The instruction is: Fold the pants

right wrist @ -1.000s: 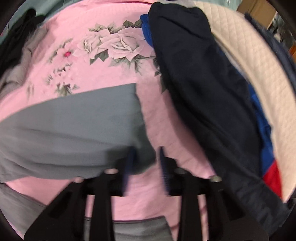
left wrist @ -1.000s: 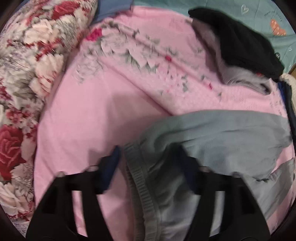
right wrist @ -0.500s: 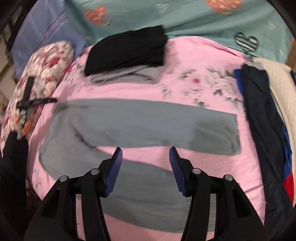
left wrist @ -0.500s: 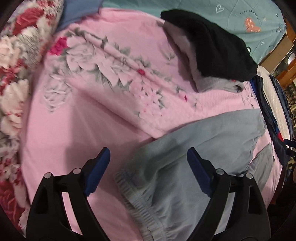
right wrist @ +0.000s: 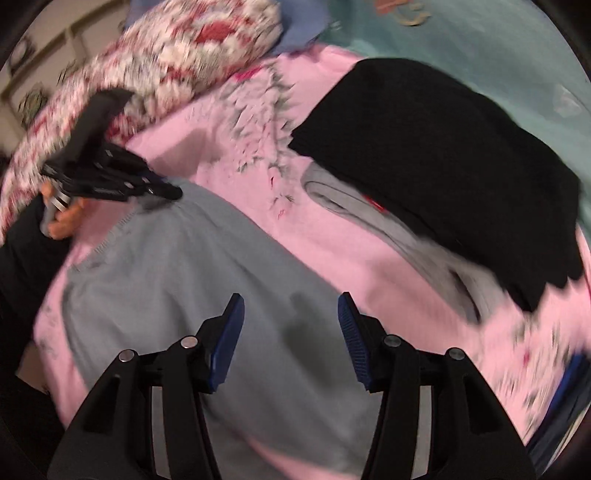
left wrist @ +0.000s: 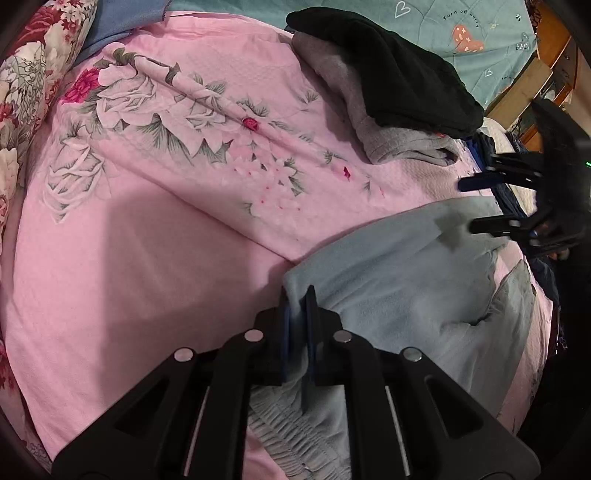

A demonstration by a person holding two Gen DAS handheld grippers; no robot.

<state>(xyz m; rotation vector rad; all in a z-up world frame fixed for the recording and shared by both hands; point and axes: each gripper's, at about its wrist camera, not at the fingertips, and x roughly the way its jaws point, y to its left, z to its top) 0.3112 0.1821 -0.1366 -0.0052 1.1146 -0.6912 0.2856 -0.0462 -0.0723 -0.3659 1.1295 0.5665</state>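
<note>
At six o'clock on sheet [left wrist: 122, 266]: left gripper [left wrist: 297, 317] pinched on pants [left wrist: 399, 280] near waistband; right gripper [right wrist: 290, 325] agape above cloth. Risks: thin bite slipping, fold skewing, snagging sheet.

Pants [left wrist: 399, 280]: plain pale grey-blue, no print. Bedsheet [left wrist: 147, 229]: pink, printed with white roses, grey-green leaves and small red-pink blooms. Pillow [left wrist: 22, 74]: white ground, red and pink floral pattern. Quilt [left wrist: 480, 33]: teal, with heart outlines and an orange heart motif. Folded garment [left wrist: 399, 74]: black, lying on a grey garment [left wrist: 351, 99]. Left gripper [left wrist: 297, 332]: black body, blue pads. Right gripper [right wrist: 291, 339]: black body, blue pads.
</note>
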